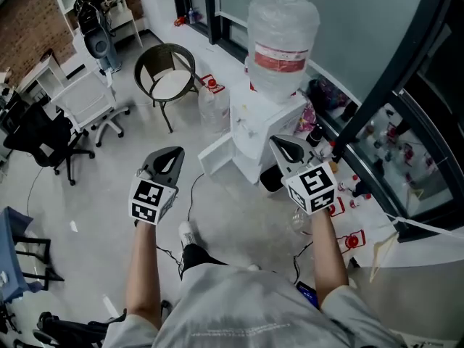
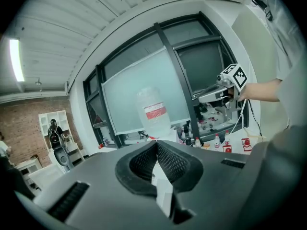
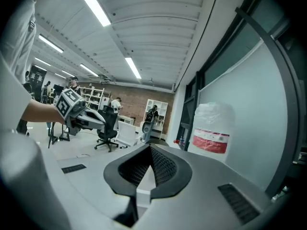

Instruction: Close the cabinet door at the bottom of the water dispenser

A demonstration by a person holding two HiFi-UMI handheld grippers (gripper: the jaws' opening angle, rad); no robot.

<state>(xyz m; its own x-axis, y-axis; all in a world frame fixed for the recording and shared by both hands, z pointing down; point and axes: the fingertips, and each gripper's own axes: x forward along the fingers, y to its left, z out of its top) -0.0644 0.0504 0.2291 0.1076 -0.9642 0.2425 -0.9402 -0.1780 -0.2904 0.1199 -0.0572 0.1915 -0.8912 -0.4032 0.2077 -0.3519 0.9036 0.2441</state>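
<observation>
The white water dispenser (image 1: 255, 125) stands on the floor by the window wall with a big clear bottle (image 1: 282, 43) on top. Its white bottom cabinet door (image 1: 216, 155) is swung open toward the left. My left gripper (image 1: 172, 153) hovers left of the door, shut and empty. To the right, my right gripper (image 1: 276, 141) sits in front of the dispenser body, shut with nothing in it. In the left gripper view the shut left gripper (image 2: 157, 146) faces the bottle (image 2: 153, 111). In the right gripper view the right gripper (image 3: 150, 151) is shut, with the bottle (image 3: 212, 134) to the right.
A round chair (image 1: 167, 78) and a spare water bottle (image 1: 211, 108) stand left of the dispenser. Office chairs (image 1: 87, 101) are further left. Small bottles and clutter (image 1: 349, 187) line the window base at right. Cables (image 1: 190, 194) run across the floor near my feet.
</observation>
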